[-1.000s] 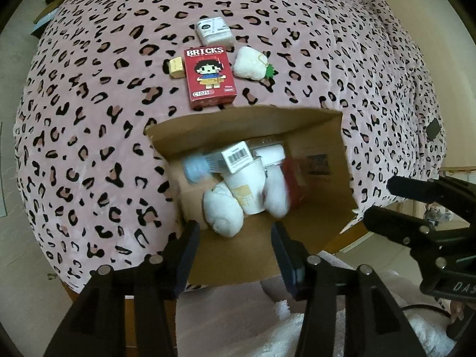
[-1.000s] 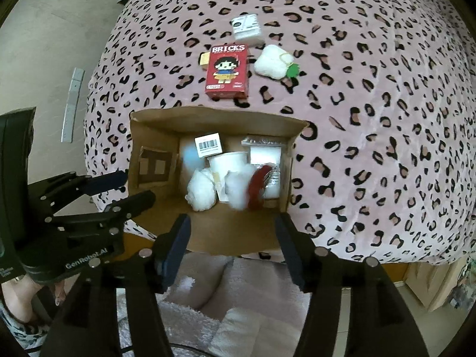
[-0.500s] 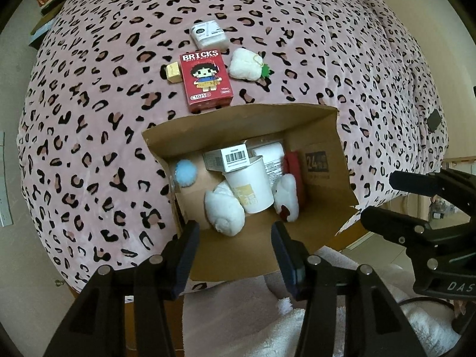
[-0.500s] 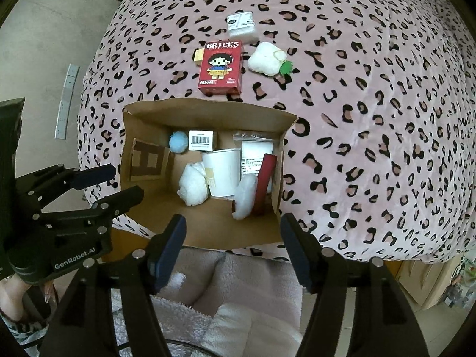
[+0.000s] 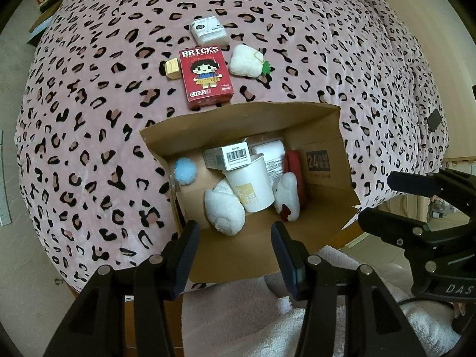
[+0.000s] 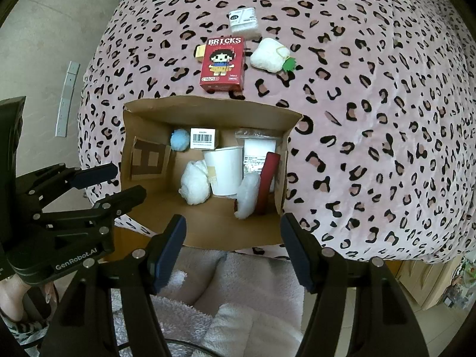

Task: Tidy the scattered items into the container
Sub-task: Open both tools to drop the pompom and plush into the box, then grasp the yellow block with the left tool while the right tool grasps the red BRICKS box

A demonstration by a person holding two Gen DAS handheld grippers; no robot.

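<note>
Both grippers hang above the near edge of the cardboard box (image 6: 205, 110), nothing between their fingers. Left gripper (image 5: 235, 247): jaws parted, empty. Right gripper (image 6: 233, 238): jaws apart, just widened, empty; it points straight down at the near flap.

Landmark is the box, which sits open-topped at the near edge of a bed with a pink leopard-print blanket (image 6: 372, 119).

Inside the box, nearest first:
- white plush toy (image 6: 195, 183), left of centre on the floor
- second white plush with a red patch (image 5: 287, 196), leaning beside a red flat item (image 6: 267, 178) against the right wall
- white paper cup (image 6: 224, 171) lying on its side between the two plushes
- clear packet with printed label (image 6: 257, 154) behind the cup
- small white carton with barcode (image 6: 203, 138) and a light-blue pom-pom (image 6: 180, 139) at the far wall

Beyond the far wall of the box, on the blanket:
- red "BRICKS" box (image 6: 223, 64), just past the rim
- small tan cube (image 6: 200, 52) touching its left side
- white plush radish with green leaf (image 6: 270, 56) to its right
- white wrapped packet (image 6: 243, 20) farthest out

The raised far flap of the box stands between the grippers and these four.
</note>
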